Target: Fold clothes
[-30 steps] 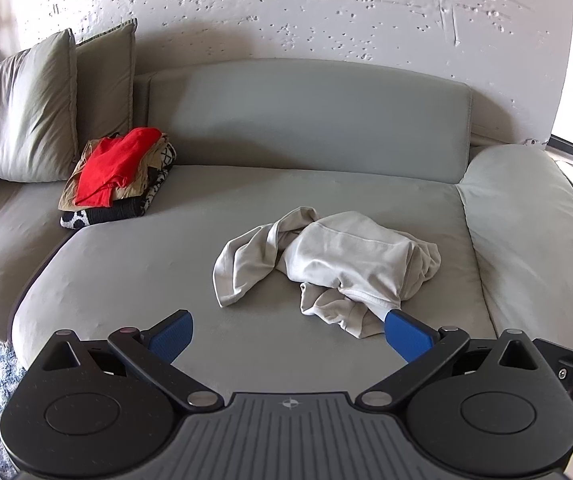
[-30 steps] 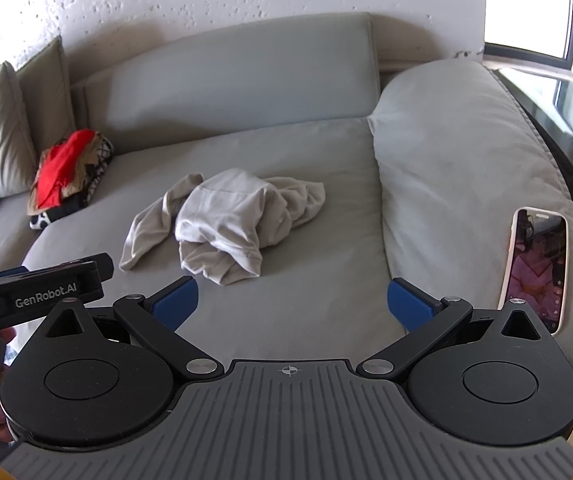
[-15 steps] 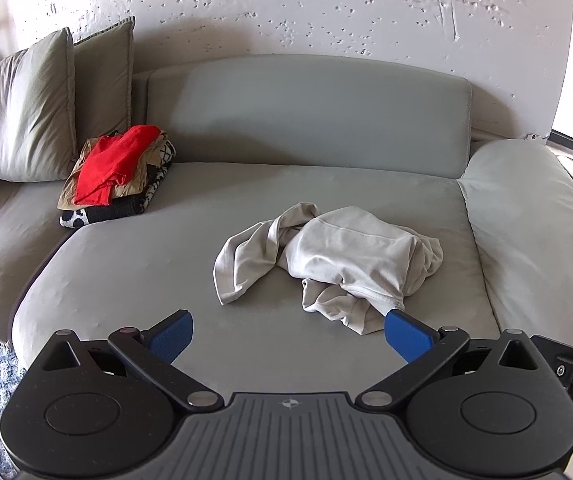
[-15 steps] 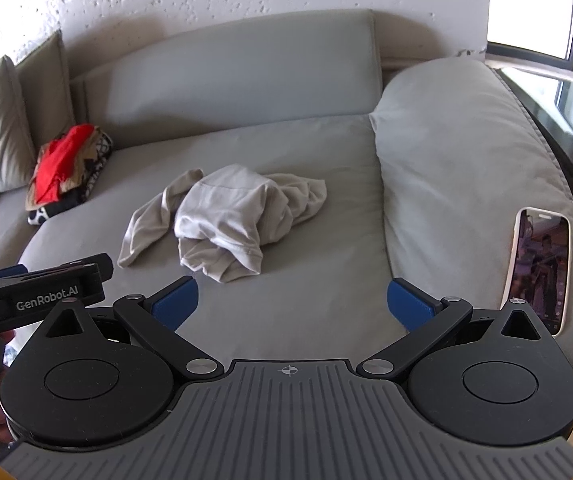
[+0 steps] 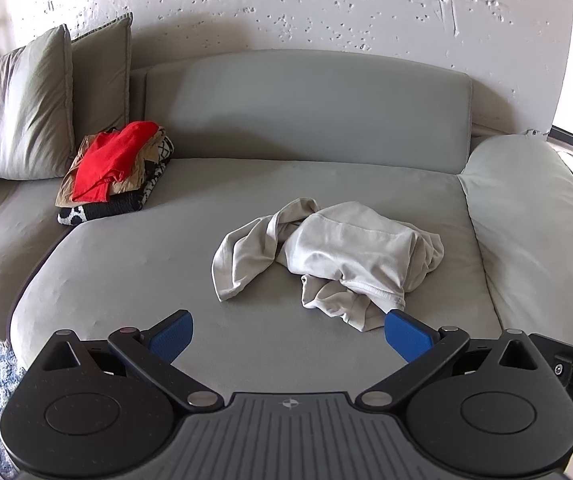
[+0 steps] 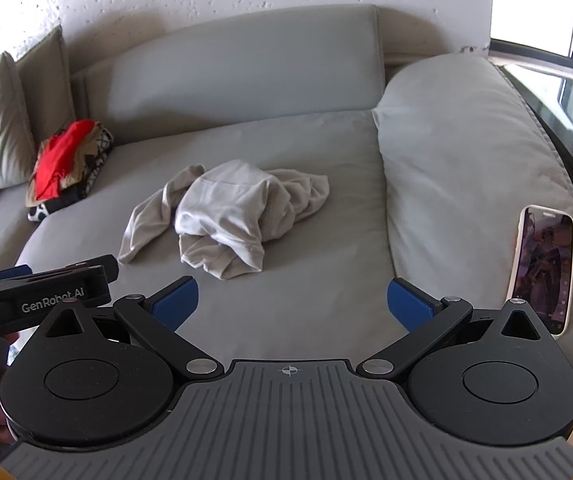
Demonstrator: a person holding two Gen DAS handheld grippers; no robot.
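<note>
— On the sofa seat (image 5: 134, 264), what do you have?

— I see a crumpled beige garment (image 5: 338, 256) lying mid-cushion, one sleeve trailing toward the left. Well apart, against the two pillows (image 5: 22, 108), sits a folded pile (image 5: 114, 172) with a red piece on top.

— And your tools?

— My left hand-held gripper (image 5: 288, 332) hovers before the seat edge with its blue pads spread wide, nothing between them. My right hand-held gripper (image 6: 291, 302) is likewise spread and empty; the garment (image 6: 230, 216) lies just beyond it.

— Anything else?

— A phone (image 6: 542, 268) rests on the right armrest, screen lit; its picture is too blurred to read, perhaps a video.
</note>
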